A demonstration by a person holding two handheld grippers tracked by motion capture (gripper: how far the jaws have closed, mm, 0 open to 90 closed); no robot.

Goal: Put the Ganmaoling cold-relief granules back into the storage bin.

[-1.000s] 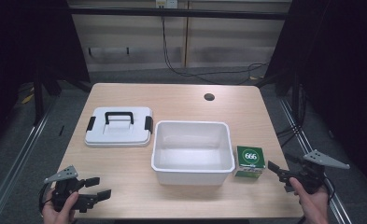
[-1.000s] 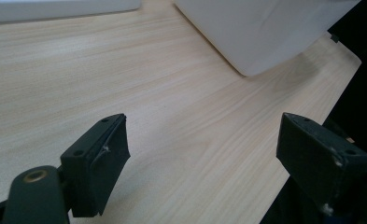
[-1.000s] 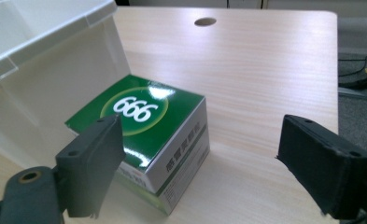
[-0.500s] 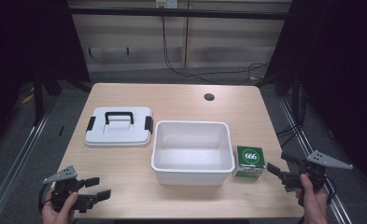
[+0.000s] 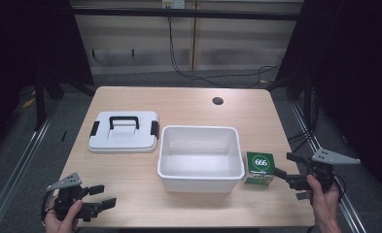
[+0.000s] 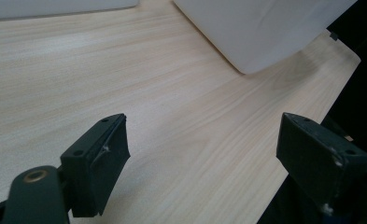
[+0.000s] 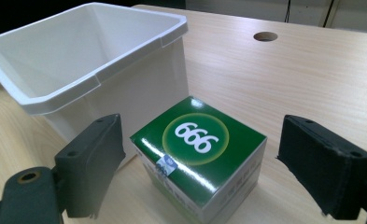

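Right gripper view showed the right claw (image 7: 200, 163) spread wide, its jaws flanking the green box (image 7: 200, 154) without touching it. That box stood on the table (image 7: 312, 79) just beside the white bin (image 7: 78, 70). Left claw (image 5: 101, 204) hung wide over bare wood.

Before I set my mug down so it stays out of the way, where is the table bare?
The far strip between the lid, the tub and the table hole is bare, as is the near left corner ahead of the left gripper. It is crowded by the green box, beside the tub, with the right gripper closing in.
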